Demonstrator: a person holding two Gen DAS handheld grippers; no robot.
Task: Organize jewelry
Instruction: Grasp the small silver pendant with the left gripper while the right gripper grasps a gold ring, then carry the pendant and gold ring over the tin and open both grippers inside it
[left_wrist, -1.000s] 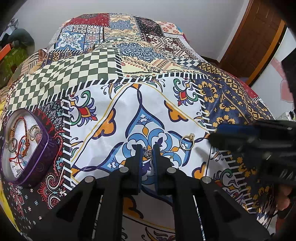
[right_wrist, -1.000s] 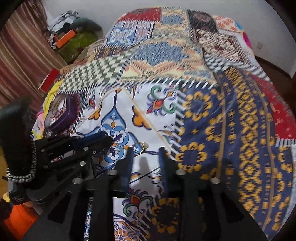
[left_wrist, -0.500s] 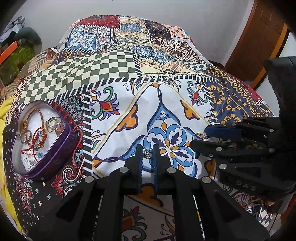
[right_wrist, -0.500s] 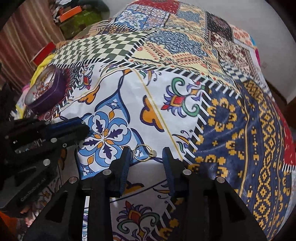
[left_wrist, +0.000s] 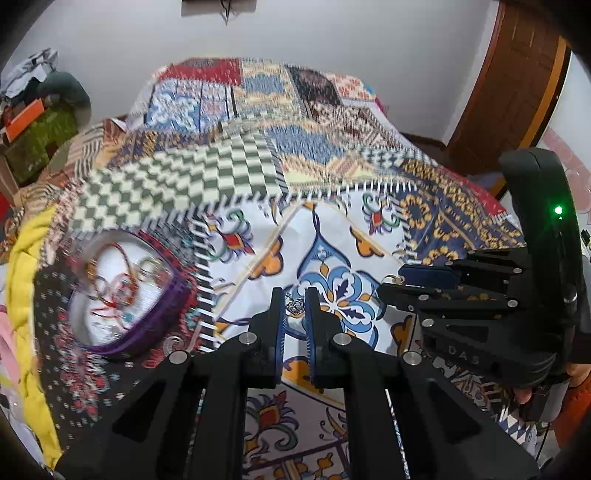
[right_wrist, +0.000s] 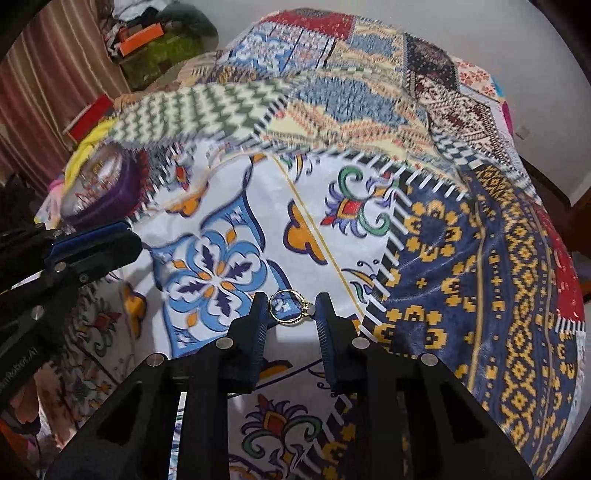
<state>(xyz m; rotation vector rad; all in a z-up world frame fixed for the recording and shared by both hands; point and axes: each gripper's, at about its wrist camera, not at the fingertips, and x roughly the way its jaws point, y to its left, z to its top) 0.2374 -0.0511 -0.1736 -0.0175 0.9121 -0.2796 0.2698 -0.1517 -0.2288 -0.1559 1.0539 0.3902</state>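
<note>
One purple-rimmed tin (left_wrist: 122, 295), lid off, sits near the left edge of the bedspread (left_wrist: 332, 236). Inside on its white lining: a tangle of red cord bracelets plus a couple of metal rings; blurred, so no exact count. In the right wrist view the same tin (right_wrist: 99, 192) shows far left, also blurred.

Left gripper (left_wrist: 294, 306): jaws clenched on a small silver crown ring (left_wrist: 294, 305), lifted clear of the cloth, over the blue flower motif. Right gripper (right_wrist: 291, 314): jaws released, wide, with one gold ring (right_wrist: 290, 307) standing on edge on the bedspread between the fingers; touching the right finger by its stone, contact with the left unclear. That gold ring is at mid-bedspread, at the white patch's border by the navy-and-yellow patch.

Versus half a second ago: the left gripper has risen and tilted up, more wall in view, tin now motion-blurred; crown ring still pinched. Right gripper still straddles the gold ring, fingers unclosed as before, slightly nearer to it.

Count: two grippers, two loose rings (one silver held, one gold on cloth), one tin.
</note>
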